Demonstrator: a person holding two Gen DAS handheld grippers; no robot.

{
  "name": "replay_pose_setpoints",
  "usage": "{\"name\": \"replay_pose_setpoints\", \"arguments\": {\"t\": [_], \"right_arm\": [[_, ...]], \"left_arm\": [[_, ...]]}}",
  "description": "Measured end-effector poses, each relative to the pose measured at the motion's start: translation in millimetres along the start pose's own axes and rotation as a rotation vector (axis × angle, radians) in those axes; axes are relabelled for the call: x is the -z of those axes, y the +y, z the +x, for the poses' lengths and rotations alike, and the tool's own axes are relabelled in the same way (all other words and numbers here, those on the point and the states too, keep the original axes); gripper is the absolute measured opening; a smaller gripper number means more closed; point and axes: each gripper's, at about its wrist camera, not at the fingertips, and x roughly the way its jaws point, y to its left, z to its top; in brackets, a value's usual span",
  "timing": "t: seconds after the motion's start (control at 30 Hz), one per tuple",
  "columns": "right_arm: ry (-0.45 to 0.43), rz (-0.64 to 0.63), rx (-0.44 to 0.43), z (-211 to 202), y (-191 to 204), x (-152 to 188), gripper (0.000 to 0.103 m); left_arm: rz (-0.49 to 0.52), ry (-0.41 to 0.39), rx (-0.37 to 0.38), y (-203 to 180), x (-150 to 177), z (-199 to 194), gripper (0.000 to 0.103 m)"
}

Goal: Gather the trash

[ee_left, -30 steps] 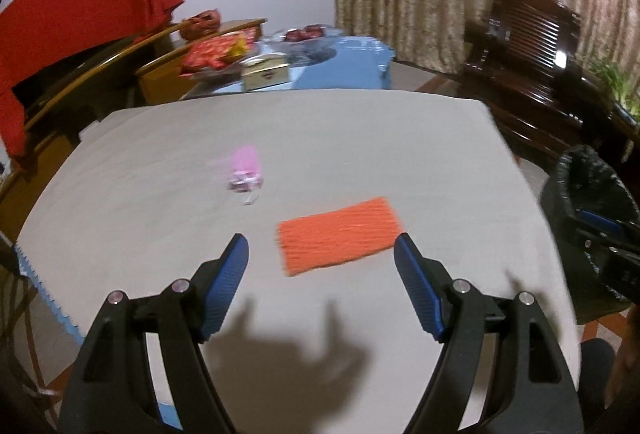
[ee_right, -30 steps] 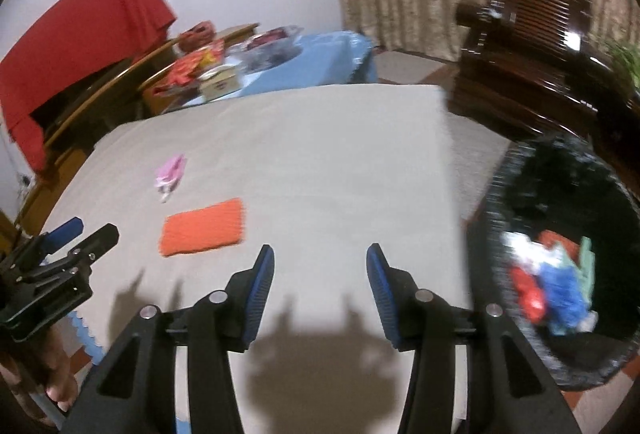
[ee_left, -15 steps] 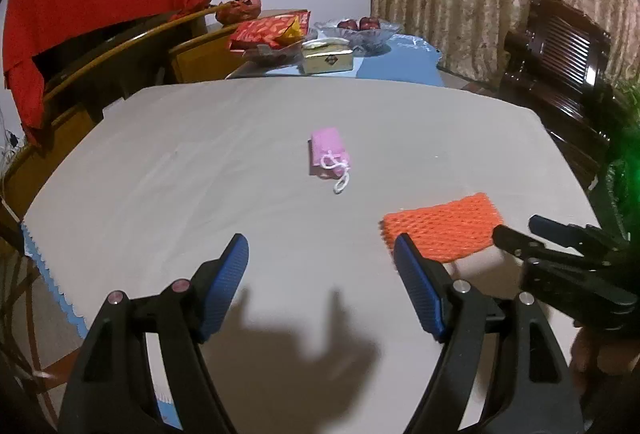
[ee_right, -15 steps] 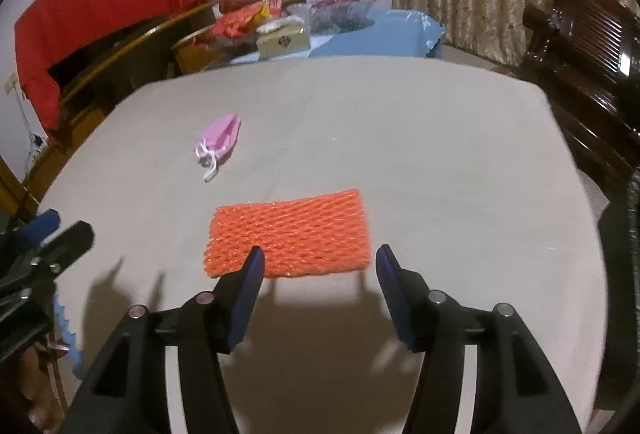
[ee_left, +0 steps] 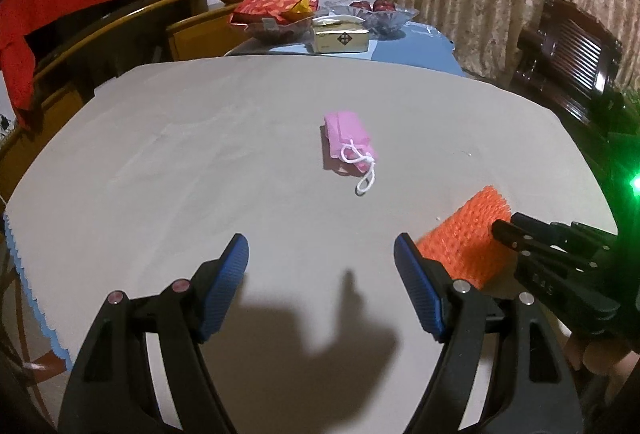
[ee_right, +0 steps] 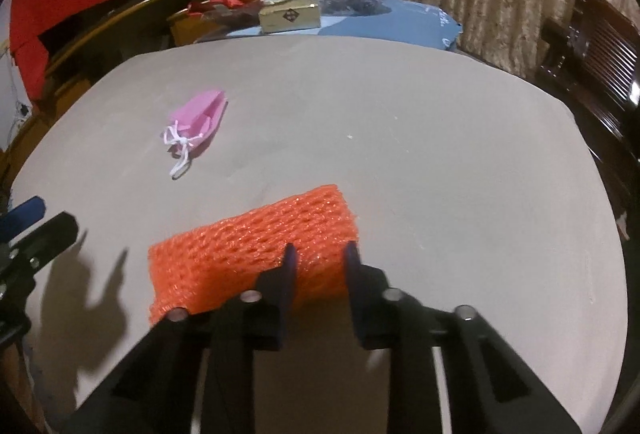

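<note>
Ahead of the left gripper (ee_left: 321,261), whose jaws are standing wide with nothing between them, a pink pouch (ee_left: 349,143) with a white cord is lying on the grey table (ee_left: 160,162), well apart from the fingertips. Off to that gripper's right, the orange foam net (ee_left: 466,240) is tilting up off the table, with the right gripper (ee_left: 516,234) reaching in at its far end; the contact itself is cut off here.

Between the right gripper's (ee_right: 319,260) fingertips, the orange foam net (ee_right: 248,248) is sitting pinched at its near right end, jaws drawn narrow around it, the rest drooping toward the table (ee_right: 440,138). The pink pouch (ee_right: 198,120) is lying farther ahead and to the left.

Judging from this, one piece is being picked up and the pouch is waiting untouched. No bin is showing in either view, so where the trash goes is hidden.
</note>
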Motion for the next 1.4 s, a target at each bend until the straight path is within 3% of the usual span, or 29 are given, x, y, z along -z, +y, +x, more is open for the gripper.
{"name": "replay_pose_setpoints", "arguments": {"t": [0.03,0.23,0.6,1.0,1.07,1.23,1.4], "right_arm": [[-0.004,0.003,-0.014,1.4,0.1,-3.3,0.005],[-0.035,0.053,-0.044,2.3,-11.6,-23.4,0.004],[-0.12,0.042,-0.016,4.2,-34.8,-68.0,0.004],[-0.072,0.055,-0.04,43.0,-50.2,-74.0,0.004],[-0.067,0.063,-0.05,47.1,-52.3,-76.1,0.004],[-0.06,0.069,-0.069,47.5,-53.3,-76.3,0.004],[-0.06,0.07,-0.078,38.1,-51.8,-73.2,0.004]], "left_arm": [[-0.003,0.0,0.0,0.2,-0.8,1.5,0.074],[-0.007,0.001,0.001,-1.7,-6.5,8.2,0.074],[-0.016,-0.013,0.013,-15.0,-35.3,27.2,0.073],[-0.008,0.045,-0.006,-30.7,-65.1,93.2,0.073],[-0.006,0.063,-0.013,-30.9,-68.5,103.9,0.068],[-0.021,0.119,0.022,-27.5,-70.2,123.8,0.01],[-0.015,0.102,0.031,-31.9,-67.9,109.6,0.005]]}}
